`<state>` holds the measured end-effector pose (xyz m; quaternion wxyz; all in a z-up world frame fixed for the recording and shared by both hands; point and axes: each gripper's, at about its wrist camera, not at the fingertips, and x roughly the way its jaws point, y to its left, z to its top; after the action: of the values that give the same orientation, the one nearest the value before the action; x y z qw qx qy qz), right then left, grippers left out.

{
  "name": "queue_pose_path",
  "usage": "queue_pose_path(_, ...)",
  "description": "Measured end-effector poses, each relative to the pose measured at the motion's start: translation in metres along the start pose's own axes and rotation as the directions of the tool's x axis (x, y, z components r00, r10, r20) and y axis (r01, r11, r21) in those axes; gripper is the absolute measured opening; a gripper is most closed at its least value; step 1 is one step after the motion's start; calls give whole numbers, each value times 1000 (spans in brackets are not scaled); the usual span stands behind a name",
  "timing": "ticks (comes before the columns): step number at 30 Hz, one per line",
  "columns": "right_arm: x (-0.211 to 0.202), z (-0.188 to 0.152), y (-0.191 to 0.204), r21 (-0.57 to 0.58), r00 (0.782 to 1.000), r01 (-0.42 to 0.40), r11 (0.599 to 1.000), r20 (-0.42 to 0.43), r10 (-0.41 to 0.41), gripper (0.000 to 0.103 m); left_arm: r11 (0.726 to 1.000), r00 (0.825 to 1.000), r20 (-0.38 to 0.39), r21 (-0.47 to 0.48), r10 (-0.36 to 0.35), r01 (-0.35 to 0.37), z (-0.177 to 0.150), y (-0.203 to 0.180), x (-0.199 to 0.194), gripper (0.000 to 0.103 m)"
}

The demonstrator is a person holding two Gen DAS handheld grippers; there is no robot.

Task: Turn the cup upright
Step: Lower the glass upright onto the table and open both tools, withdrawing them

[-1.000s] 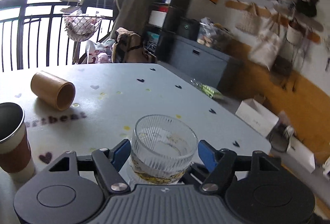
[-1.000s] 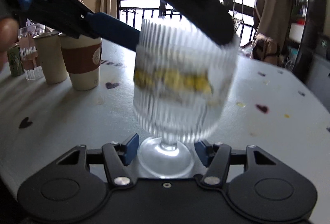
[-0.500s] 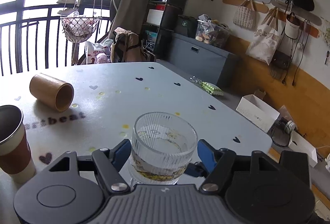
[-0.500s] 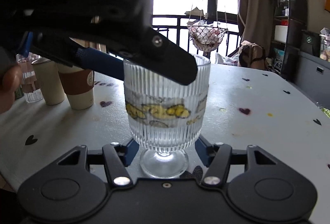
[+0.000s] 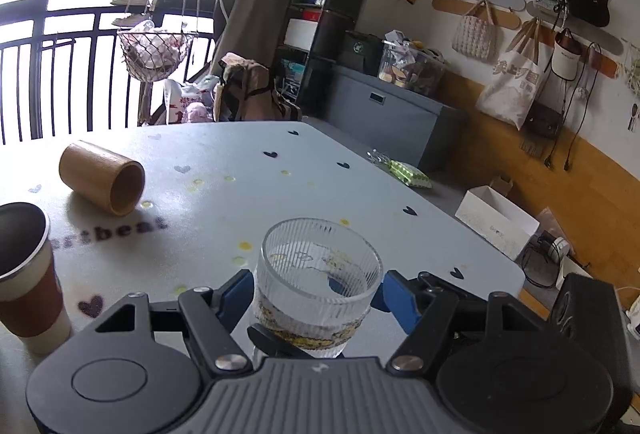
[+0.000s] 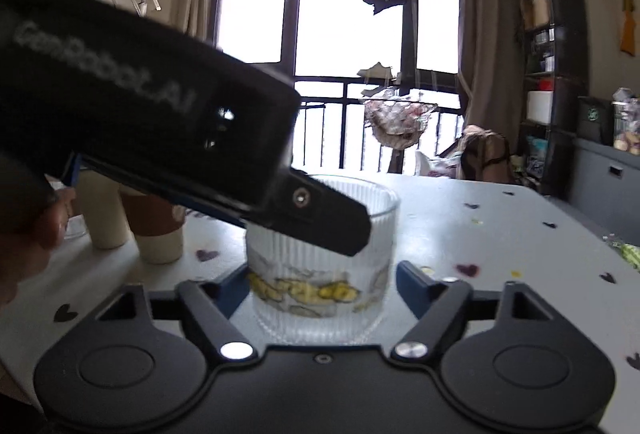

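Observation:
A ribbed clear glass cup with a yellow band stands upright, mouth up, on the grey table. My left gripper has its blue pads on both sides of the bowl, close against it. In the right wrist view the same glass stands between my right gripper's blue pads, with a small gap on the right side. The left gripper's black body reaches in from the left and covers the glass's upper left. The glass's foot is hidden behind the right gripper's body.
A wooden cup lies on its side at the far left of the table. A paper coffee cup with a brown sleeve stands at the near left. More cups stand left of the glass. The table edge runs along the right.
The glass has gone from tilted and blurred to standing upright and lower. The right gripper's pads have spread a little wider and its view has risen. The left gripper stays on the bowl.

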<state>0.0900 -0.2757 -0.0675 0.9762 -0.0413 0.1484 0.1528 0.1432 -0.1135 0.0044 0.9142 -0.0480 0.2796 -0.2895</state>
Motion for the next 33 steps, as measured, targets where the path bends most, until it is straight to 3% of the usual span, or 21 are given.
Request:
queue_pose_path(6,13,0,-5,-19,999,40,999,19,-39,73,999,999,23,-40,28,-27,2,14,-9,74)
queue_pose_path(16,54,12,-67,21,972,235,972,-1,-235,73,994,999,-9,-94,53,-54,0,36,1,74)
queue_pose_path(23,79,20,-108,82,956,294,952,-19,-293,73,994,998,-18,-92,59,-61,-1,39,5,74)
queue_pose_path(28,77,15,-108,86,955,295,952,-22,-294,73,993,997,-19,-89,79,-81,-2,39,5,75)
queue_pose_path(29,75,16,-107,95,955,296,950,-28,-295,75,992,996,-16,-87,87,-88,-3,39,5,78)
queue_pose_path(32,61,18,-103,139,954,301,944,-38,-298,96,989,993,1,-84,122,-121,-5,40,0,87)
queue_pose_path(33,55,19,-100,149,953,302,942,-39,-300,97,988,991,5,-83,133,-133,-5,40,-2,89)
